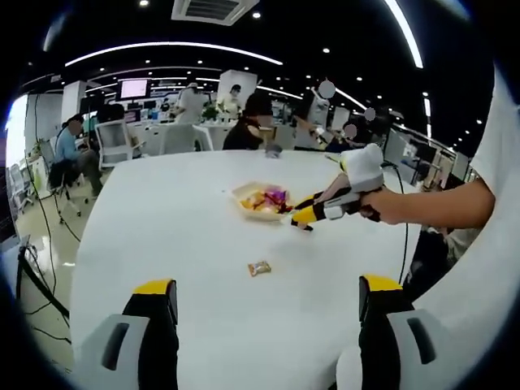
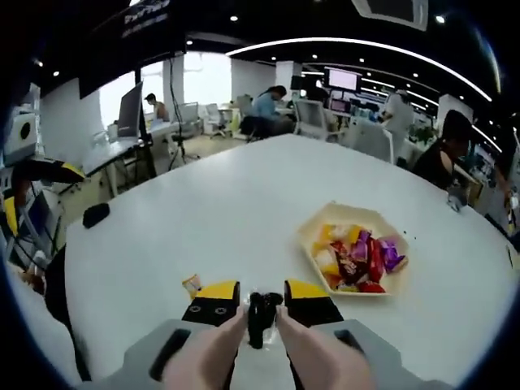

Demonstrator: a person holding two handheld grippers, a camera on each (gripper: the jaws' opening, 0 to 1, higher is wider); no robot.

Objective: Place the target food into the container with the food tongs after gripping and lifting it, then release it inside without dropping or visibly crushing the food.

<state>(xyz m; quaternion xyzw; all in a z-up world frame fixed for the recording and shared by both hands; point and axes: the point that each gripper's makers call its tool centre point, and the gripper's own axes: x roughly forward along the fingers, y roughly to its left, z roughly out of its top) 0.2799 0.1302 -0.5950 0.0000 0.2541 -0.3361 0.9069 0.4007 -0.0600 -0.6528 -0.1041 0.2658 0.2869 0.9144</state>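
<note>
A: Where is the target food seen?

B: A small wrapped snack (image 1: pixel 259 267) is seen lying alone on the white table (image 1: pixel 162 236), just below the middle of the left gripper view. In the right gripper view the same snack (image 2: pixel 192 284) is found at lower left of centre, just beside the yellow tip of the right gripper (image 2: pixel 256 294).

A: And the container?

B: A shallow pale container (image 1: pixel 246 195) is seen above the snack in the left gripper view, near the frame's centre and well apart from the snack. It is already loaded with colourful wrapped sweets (image 2: pixel 361 256), as shown right of centre in the right gripper view, where its rim (image 2: pixel 313 223) is plainly six-sided.

A: How are the grippers held?

B: The left gripper (image 1: pixel 268 294) is seen released at the bottom of its own view, its jaws spread wide with nothing between them. The right gripper is clenched on dark food tongs (image 2: pixel 258 313), which are pinched between its jaws at the bottom centre. In the left gripper view that gripper (image 1: pixel 310 213) is seen right of centre, carried by a hand (image 1: pixel 357 191) and reaching to the edge of the container.

A: What surrounds the table?

B: An open office with seated people (image 1: pixel 244 130), chairs (image 1: pixel 114 142) and ceiling lights is seen across the upper part of both views.
</note>
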